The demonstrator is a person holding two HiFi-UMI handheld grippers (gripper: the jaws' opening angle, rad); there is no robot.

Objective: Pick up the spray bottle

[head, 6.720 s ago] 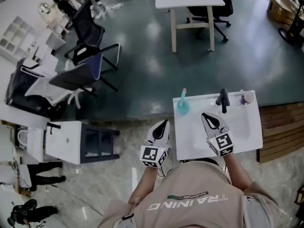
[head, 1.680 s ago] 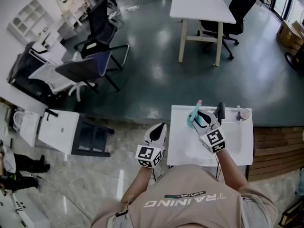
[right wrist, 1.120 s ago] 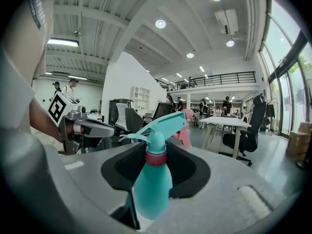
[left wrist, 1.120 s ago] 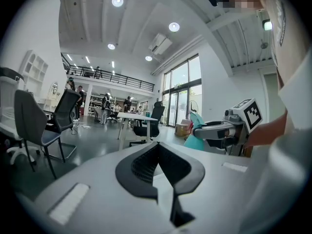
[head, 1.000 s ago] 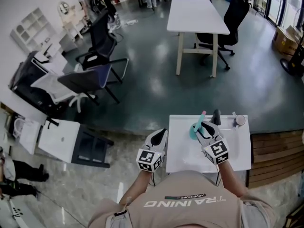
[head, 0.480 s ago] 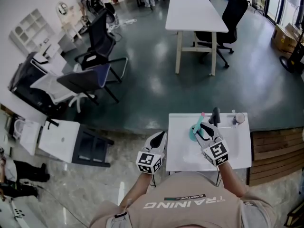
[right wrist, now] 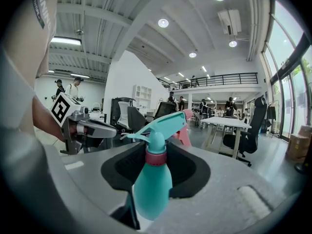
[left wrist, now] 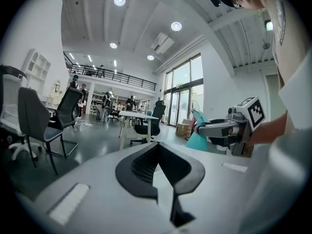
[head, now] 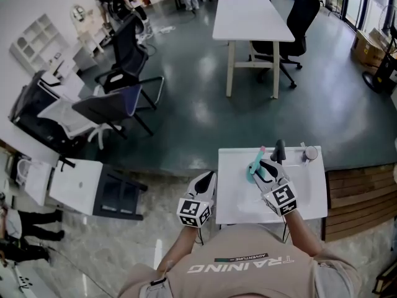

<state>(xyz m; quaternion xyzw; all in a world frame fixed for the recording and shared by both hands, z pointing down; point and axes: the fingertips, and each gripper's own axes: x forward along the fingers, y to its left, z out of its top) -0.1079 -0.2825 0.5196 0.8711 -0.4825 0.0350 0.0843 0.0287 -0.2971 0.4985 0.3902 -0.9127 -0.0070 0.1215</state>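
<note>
Right claw (head: 268, 166) is pinching the spray bottle (right wrist: 152, 189), apparently holding it clear of the surface (head: 310, 197); left claw (head: 206, 180), at nine o'clock, is idling pressed together.

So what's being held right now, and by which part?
The right gripper holds the spray bottle by its upper body, below the collar; the left gripper holds nothing.

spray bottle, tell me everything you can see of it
The spray bottle looks like teal plastic: rounded body, pink collar at the neck, teal trigger head, pink nozzle. Near upright over the white counter, its body is clamped between the right gripper's jaws; whether its base is lifted is unclear.
</note>
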